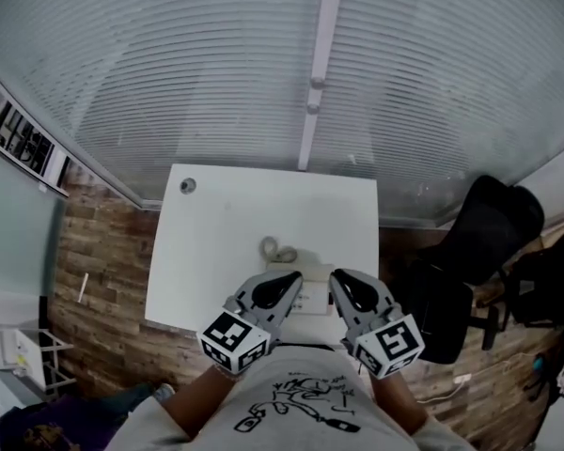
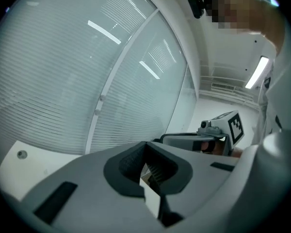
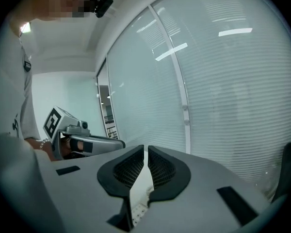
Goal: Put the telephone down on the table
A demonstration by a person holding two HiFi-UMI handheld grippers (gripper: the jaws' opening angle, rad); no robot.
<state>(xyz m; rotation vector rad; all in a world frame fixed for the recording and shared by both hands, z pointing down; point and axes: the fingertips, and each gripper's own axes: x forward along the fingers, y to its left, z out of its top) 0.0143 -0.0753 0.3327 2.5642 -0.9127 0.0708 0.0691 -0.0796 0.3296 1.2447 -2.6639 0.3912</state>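
Left tool [image 2: 146,166]: jaws pressed together, nothing pinched, only a sliver of white showing below pads. Right tool [image 3: 145,166]: jaws all but together, thin slit, nothing between them. Both hover just above white telephone [image 1: 312,297], which lies at near edge of desk [image 1: 226,233], curled cord [image 1: 277,250] just behind it. Telephone mostly hidden by tools, so handset's seating is unclear; it seems to rest on desk. Put-down looks done; only withdrawal left. No containers in sight.

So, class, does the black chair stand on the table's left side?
No, the black chair stands right of the white table.
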